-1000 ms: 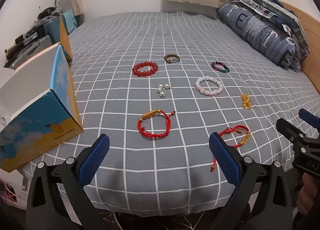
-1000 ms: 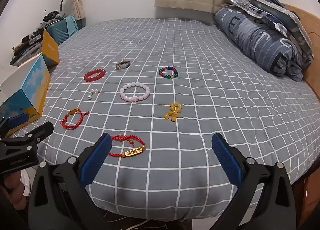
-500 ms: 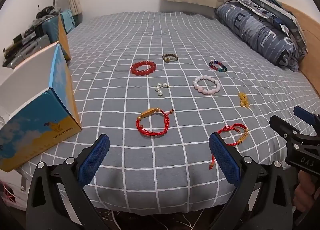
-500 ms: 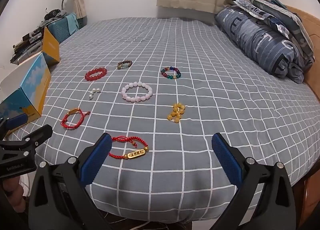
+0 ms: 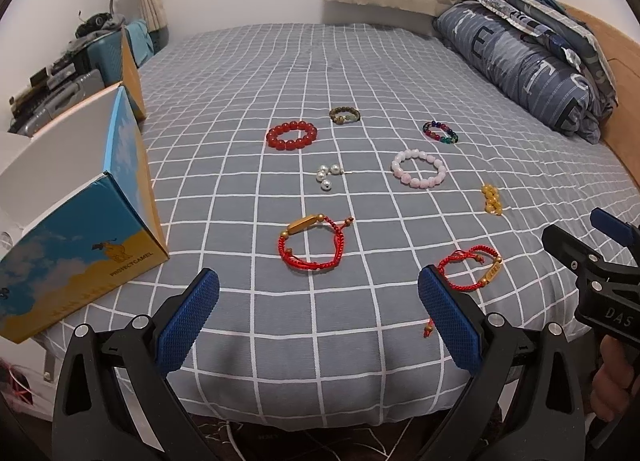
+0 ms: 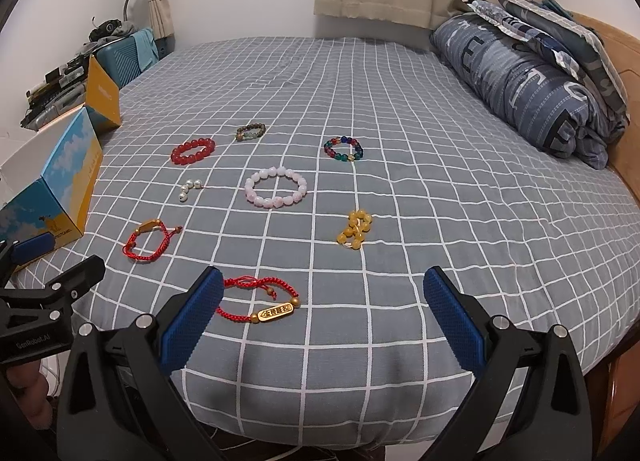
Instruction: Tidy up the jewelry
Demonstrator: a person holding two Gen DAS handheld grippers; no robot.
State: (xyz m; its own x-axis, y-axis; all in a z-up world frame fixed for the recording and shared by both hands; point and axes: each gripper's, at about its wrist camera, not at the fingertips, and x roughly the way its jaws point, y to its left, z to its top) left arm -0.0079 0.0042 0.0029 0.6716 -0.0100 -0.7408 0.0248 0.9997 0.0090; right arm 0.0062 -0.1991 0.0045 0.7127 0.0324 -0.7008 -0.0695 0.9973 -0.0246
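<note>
My left gripper (image 5: 318,323) hangs at the near edge of the bed (image 5: 360,69) with its blue pads wide apart and nothing between them, and my right gripper (image 6: 320,321) beside it is spread just as wide, also empty. Closest to the right gripper lies a red cord bracelet with a gold nameplate (image 6: 262,301), partly behind its left pad; a second red cord bracelet with a gold bar (image 5: 312,241) lies ahead of the left gripper. I count eight pieces in all on the grey checked sheet, each apart from the others: those two cord bracelets, a cluster of pearls (image 5: 328,175), a pink bead bracelet (image 5: 418,169), a bunch of amber beads (image 6: 354,229), a red bead bracelet (image 5: 292,135), a brown-green bead bracelet (image 5: 345,115) and a multicoloured bead bracelet (image 6: 343,149). At the bed's left edge stands an open blue-and-yellow box (image 5: 84,229) printed "PROTECTCAMEL". A folded blue quilt (image 6: 532,77) with large letters lies along the right side. My right gripper's body reads "DAS"; the left reads "GenRobot.AI".
</note>
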